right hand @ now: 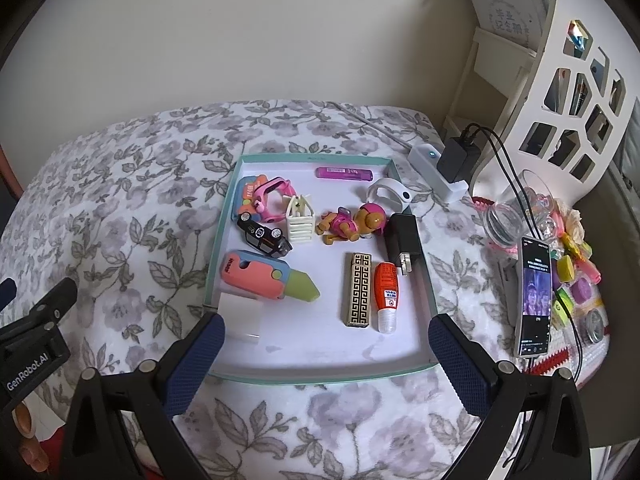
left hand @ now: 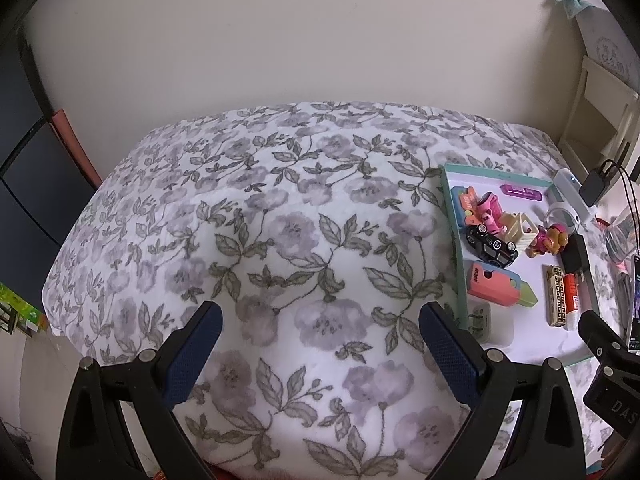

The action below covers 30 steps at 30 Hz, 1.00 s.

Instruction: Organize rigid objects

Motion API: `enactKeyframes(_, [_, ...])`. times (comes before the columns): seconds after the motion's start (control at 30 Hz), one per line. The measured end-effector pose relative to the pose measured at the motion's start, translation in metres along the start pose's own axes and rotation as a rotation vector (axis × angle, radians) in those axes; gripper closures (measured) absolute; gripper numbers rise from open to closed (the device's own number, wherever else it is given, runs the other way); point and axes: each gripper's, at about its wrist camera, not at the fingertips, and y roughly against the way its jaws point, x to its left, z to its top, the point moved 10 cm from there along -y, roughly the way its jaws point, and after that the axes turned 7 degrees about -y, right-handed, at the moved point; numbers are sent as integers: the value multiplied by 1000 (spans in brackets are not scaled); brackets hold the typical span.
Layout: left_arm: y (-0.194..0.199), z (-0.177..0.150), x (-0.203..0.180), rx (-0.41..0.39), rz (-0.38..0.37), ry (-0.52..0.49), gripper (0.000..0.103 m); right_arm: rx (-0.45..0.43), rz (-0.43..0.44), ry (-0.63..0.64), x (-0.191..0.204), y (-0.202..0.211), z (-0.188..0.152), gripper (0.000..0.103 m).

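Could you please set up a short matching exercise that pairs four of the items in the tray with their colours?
Items:
1. toy car
2. glue bottle
3. tube at the tray's far edge
4. wall charger

Colours:
A. purple
B. plain black
C. orange-red with a clear cap
D. black with white wheels

Pairs: 1-D, 2-C, 3-A, 4-B

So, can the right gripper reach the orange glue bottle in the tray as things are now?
Probably yes. The right gripper is open and faces the tray. The orange glue bottle lies just ahead, with bare tray floor before it. The gold patterned box lies close beside it, so clearance is tight.
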Motion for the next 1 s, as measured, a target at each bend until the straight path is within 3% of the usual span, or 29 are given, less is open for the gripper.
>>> enactKeyframes(1.0, [-5,-3,3,30,17,9,4,4,-6,11,-1,-3,0,0])
